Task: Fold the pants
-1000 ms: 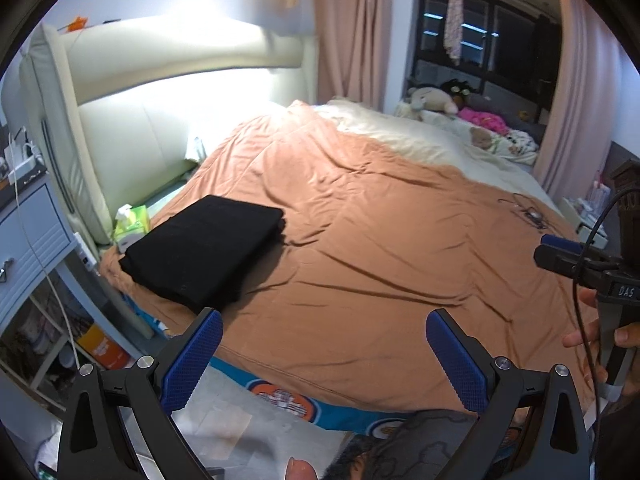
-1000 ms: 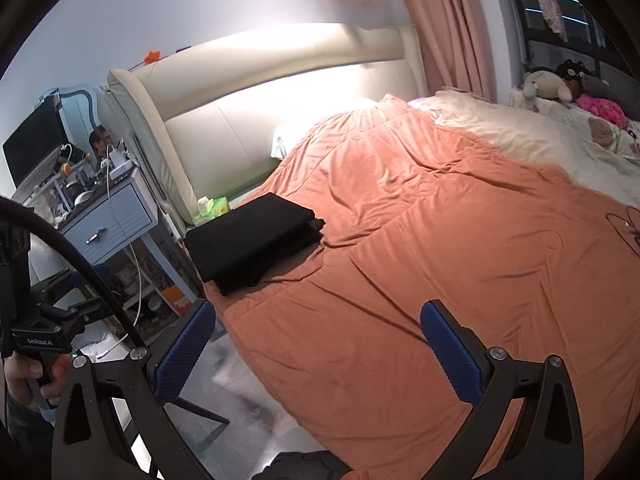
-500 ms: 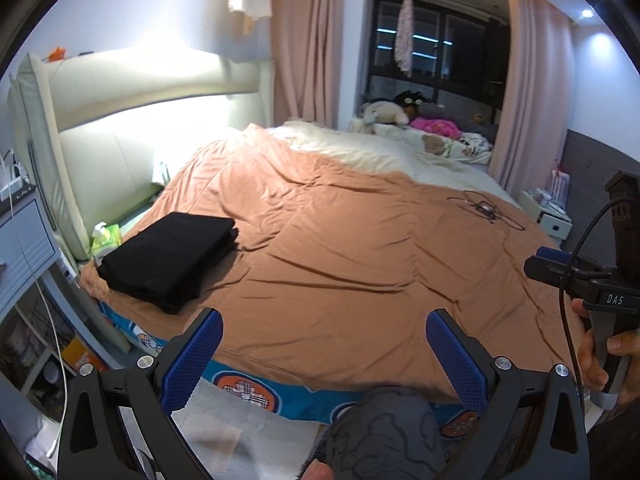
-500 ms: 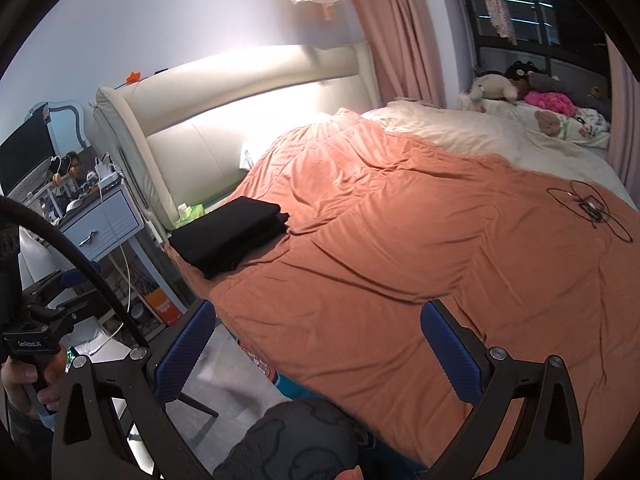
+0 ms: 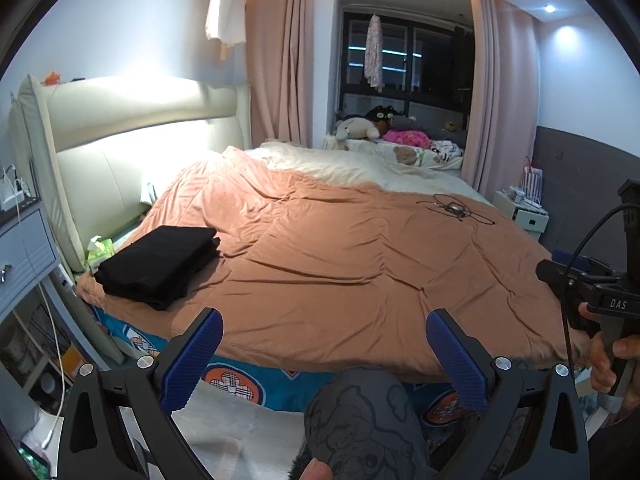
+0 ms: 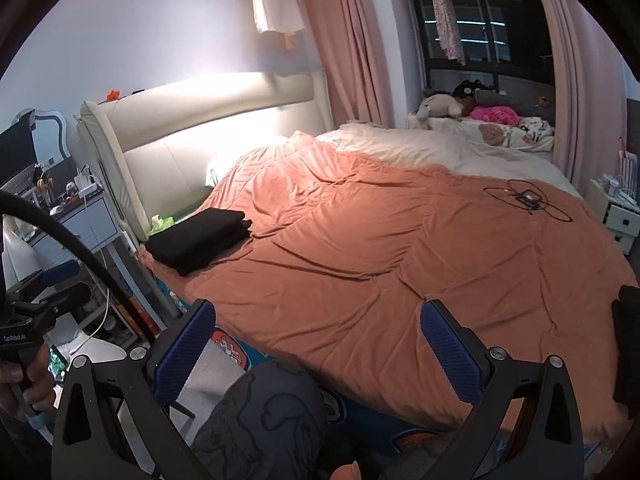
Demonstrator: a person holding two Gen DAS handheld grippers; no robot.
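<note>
Black pants (image 5: 158, 266) (image 6: 198, 239) folded into one thick, neat rectangular stack, layered edges showing along the near side, lying flat on the orange duvet (image 5: 340, 264) (image 6: 400, 248) at the bed's near-left corner, close to the cream headboard (image 5: 120, 120) (image 6: 200, 112). One pair only; nothing resting on top. Just beyond that corner, one green tissue pack (image 5: 98, 246) (image 6: 162, 222) wedged between mattress and headboard. Farther across the duvet, one tangle of black cable (image 5: 454, 210) (image 6: 526, 200), well apart from the pants. At the far end by the dark window, a heap of soft toys (image 5: 384, 130) (image 6: 476, 104), number hard to tell. Left gripper (image 5: 322, 356) held off the bed's near edge, blue pads (image 5: 192, 358) spread wide, gripping nothing. Right gripper (image 6: 316, 352) likewise off the near edge, blue pads (image 6: 448, 354) spread wide and bare. On the left, a pale-blue bedside cabinet (image 5: 24, 252) (image 6: 86, 224) with a cluttered top, drawer closed, contents hidden. On the far right, a white nightstand (image 5: 520, 210) (image 6: 612, 210) carrying small items too tiny to name.
</note>
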